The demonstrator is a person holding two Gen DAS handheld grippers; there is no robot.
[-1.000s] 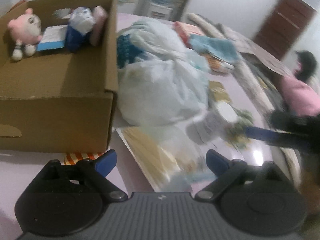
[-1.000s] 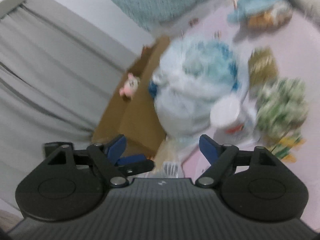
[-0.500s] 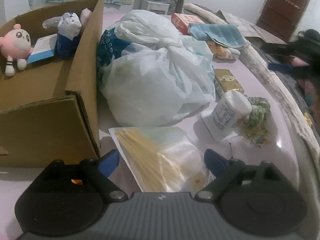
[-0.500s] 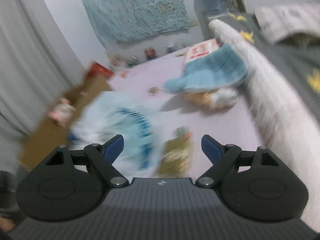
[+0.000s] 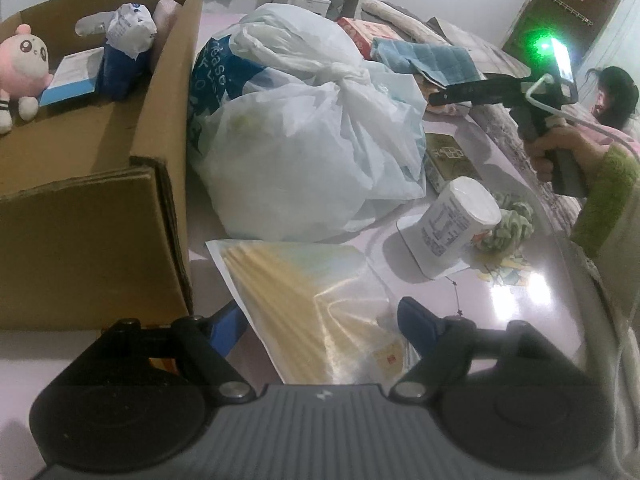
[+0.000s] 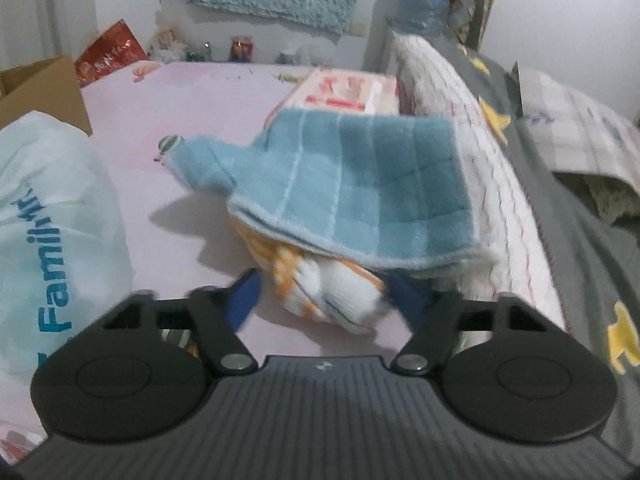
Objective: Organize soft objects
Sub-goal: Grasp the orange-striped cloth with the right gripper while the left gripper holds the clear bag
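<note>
On a pale pink tabletop (image 5: 520,312) crowded with household clutter, I see my left gripper (image 5: 320,320) hanging over the near end of a clear packet of pale sticks (image 5: 316,300), its blue fingers (image 5: 416,320) apart on either side of the packet; they have just been closing, and I cannot tell whether they touch it. To the left stands an open cardboard box (image 5: 92,216) holding a pink plush doll (image 5: 22,68) at its far left, with a small blue-and-white carton (image 5: 74,76) and a crumpled blue-and-white pack (image 5: 128,32) beside it. A knotted white plastic bag (image 5: 312,136) bulges just right of the box. A white tub (image 5: 452,224) lies tipped on its side to the right of the packet, a green knitted bundle (image 5: 508,220) just behind it.

Farther right, a hand (image 5: 556,148) carries my right gripper (image 6: 324,300), which straddles an orange-and-white striped cloth (image 6: 328,288) lying under a blue checked towel (image 6: 360,184). Its jaws have just been closing, the cloth between them; motion blur keeps me from telling whether the pads press it yet. A red-and-white box (image 6: 348,92) lies beyond the towel, and a quilted white blanket (image 6: 480,160) runs along the table's right edge.
</note>
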